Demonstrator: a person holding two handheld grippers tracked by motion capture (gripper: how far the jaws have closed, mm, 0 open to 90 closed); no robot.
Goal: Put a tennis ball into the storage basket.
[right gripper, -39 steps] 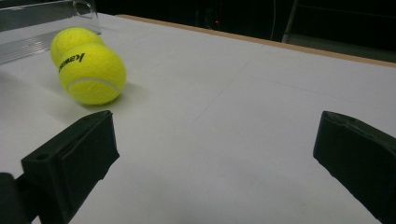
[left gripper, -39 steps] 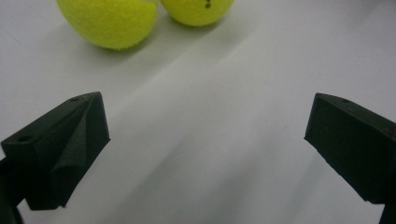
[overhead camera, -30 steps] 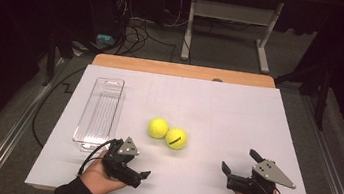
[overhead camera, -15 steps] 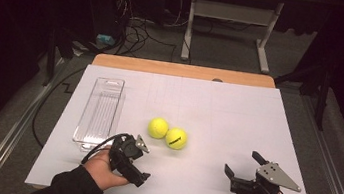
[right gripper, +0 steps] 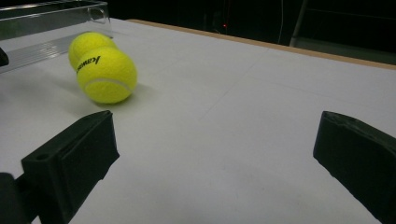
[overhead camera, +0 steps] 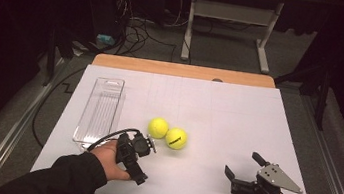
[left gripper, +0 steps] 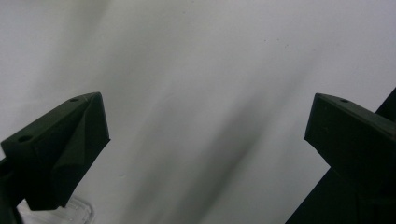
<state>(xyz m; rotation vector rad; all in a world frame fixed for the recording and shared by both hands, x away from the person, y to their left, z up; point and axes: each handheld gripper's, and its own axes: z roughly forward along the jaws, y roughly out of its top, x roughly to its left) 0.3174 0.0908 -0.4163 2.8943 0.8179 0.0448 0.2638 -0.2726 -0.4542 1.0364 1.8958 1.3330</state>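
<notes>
On the white table (overhead camera: 238, 116), the left hand-held gripper (overhead camera: 144, 161), jaws wide, has edged nearer the 2 tennis balls (overhead camera: 168, 133).

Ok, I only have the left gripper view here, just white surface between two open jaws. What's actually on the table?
Observer: Two yellow tennis balls sit touching, mid-table on the white sheet.
Operator: Where's my left gripper relative to them?
Observer: The left gripper is just near-left of the balls, not touching them.
Operator: Anything else on the table?
Observer: A clear plastic tray lies at the left, with nothing in it.
Operator: And the right gripper?
Observer: The right gripper is near the front edge, open, facing the balls.
</notes>
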